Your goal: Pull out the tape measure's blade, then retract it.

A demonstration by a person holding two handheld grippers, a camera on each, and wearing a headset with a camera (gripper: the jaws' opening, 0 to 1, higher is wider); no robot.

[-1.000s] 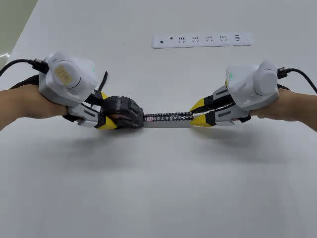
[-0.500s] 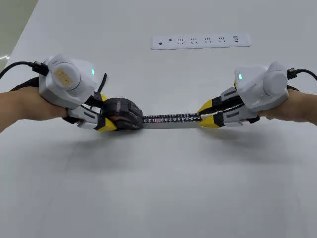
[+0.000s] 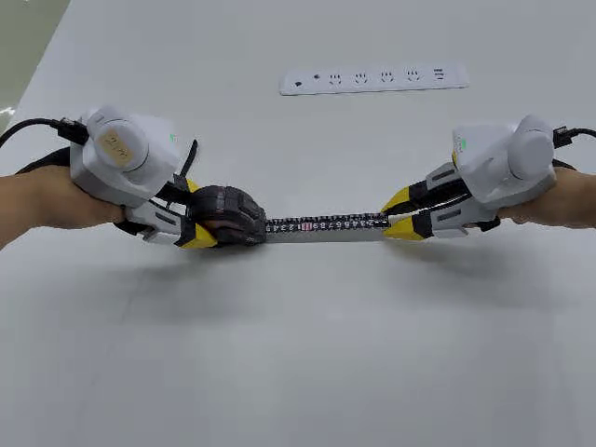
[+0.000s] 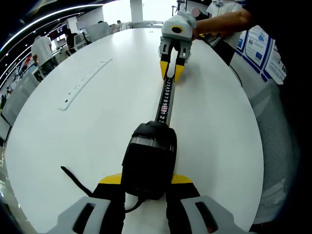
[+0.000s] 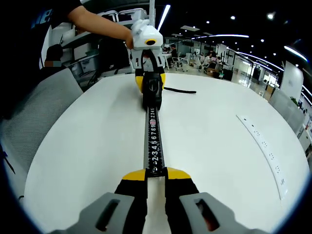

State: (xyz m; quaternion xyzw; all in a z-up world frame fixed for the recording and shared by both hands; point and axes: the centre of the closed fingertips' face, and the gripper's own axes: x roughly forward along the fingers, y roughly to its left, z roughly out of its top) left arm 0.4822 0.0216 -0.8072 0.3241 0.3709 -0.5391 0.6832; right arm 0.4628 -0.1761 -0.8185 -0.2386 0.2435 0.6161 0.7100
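Observation:
A black tape measure case (image 3: 227, 215) rests on the white table, and my left gripper (image 3: 197, 223) is shut on it. In the left gripper view the case (image 4: 148, 158) sits between the yellow-tipped jaws. The dark numbered blade (image 3: 326, 224) runs out to the right, just above the table. My right gripper (image 3: 396, 215) is shut on the blade's end. In the right gripper view the blade (image 5: 153, 139) stretches from the jaws to the far case (image 5: 151, 90). A black wrist strap (image 5: 179, 90) trails from the case.
A white power strip (image 3: 372, 77) lies at the far side of the table (image 3: 298, 354), beyond the blade. Cables run from both grippers toward the person's arms. Chairs and people stand around the table's edges in the gripper views.
My right gripper has moved to the right with the blade's end, and more of the blade shows between the grippers. The left gripper and case have stayed about in place.

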